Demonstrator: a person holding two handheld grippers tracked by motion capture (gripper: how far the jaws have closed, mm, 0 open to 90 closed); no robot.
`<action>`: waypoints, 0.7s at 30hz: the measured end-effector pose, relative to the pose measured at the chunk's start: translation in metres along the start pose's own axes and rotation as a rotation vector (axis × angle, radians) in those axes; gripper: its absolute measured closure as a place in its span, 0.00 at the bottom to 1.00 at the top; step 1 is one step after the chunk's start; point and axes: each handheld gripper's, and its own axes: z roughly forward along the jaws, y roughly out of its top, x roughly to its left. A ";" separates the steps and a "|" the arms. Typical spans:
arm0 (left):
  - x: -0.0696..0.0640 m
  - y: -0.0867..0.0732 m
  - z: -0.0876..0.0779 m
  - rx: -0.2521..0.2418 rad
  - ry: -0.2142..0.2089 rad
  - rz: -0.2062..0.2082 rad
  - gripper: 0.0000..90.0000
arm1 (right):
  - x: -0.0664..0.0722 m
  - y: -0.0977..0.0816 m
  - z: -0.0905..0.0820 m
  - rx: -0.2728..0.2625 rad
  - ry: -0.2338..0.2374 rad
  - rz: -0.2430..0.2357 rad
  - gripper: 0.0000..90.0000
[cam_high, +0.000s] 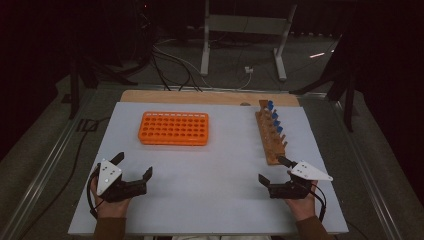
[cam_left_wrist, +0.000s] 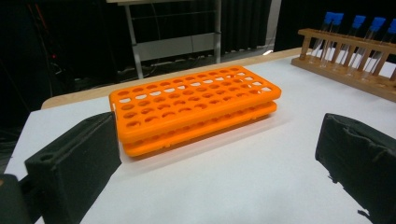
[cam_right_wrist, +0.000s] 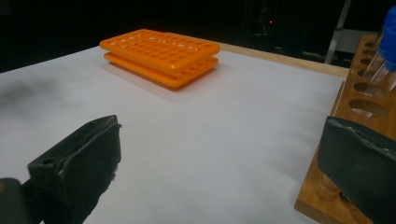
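The wooden rack sits nearest my right gripper, running front to back along the right side of the white table, with blue-capped tubes standing upright in its far holes and the near holes empty. From the right gripper view, the rack's near end lies just beside my right-hand jaw, though I cannot tell whether they touch. That gripper's jaws stand wide with nothing between them. The orange rack lies flat at the far left of the table, well apart from the wooden one, its holes empty. My left gripper rests low at the near left edge, jaws spread wide and empty, looking straight at the orange rack ahead.
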 end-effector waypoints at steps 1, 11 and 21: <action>0.000 0.000 0.000 -0.001 0.002 -0.003 0.01 | 0.001 0.000 -0.001 0.008 -0.001 -0.001 0.00; 0.000 -0.002 0.000 0.003 0.018 -0.001 0.01 | 0.000 0.012 -0.004 0.021 -0.001 -0.011 0.00; 0.000 -0.004 0.001 0.005 0.028 -0.017 0.01 | -0.019 0.046 -0.005 0.015 -0.066 -0.024 0.00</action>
